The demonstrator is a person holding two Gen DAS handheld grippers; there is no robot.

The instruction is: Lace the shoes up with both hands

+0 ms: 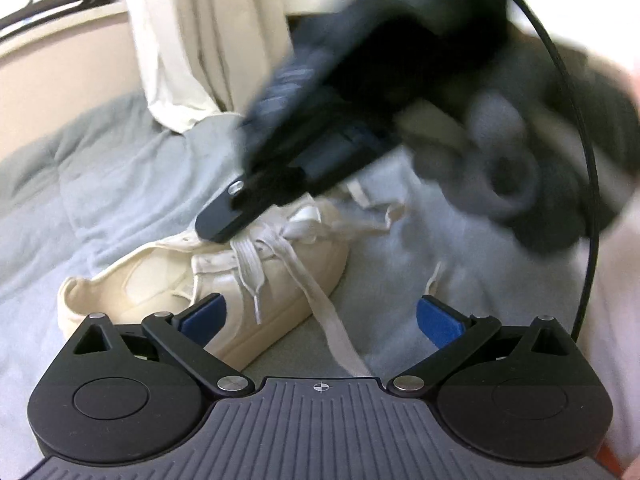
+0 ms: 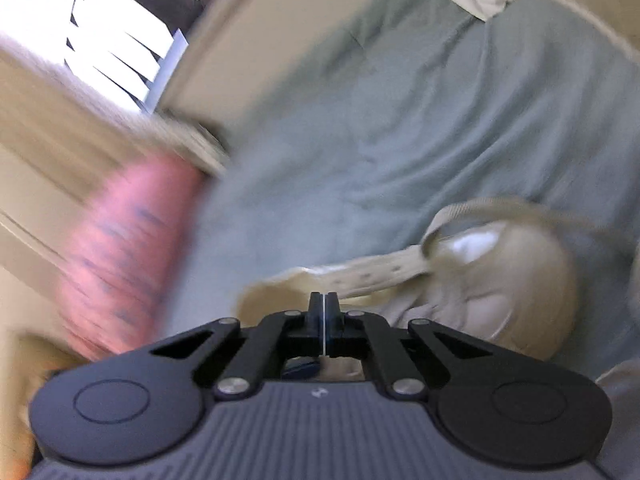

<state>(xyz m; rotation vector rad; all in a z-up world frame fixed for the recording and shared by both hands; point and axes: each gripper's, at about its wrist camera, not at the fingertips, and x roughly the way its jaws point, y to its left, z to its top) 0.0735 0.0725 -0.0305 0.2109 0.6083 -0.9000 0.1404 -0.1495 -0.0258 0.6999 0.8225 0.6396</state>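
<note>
Shoe [image 1: 224, 288] on its side on the bed [image 1: 100, 184], laces [image 1: 256, 276] loose and untied, so lacing mostly left; left gripper [image 1: 320, 316] spread at 6 o'clock, right gripper [image 2: 324, 312] pressed together on a thin white strip, likely lace.

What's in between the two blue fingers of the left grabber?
In the left wrist view, the open left gripper has a flat white shoelace running between its fingers, plus the white sneaker's toe and the grey-blue blanket beneath.
</note>
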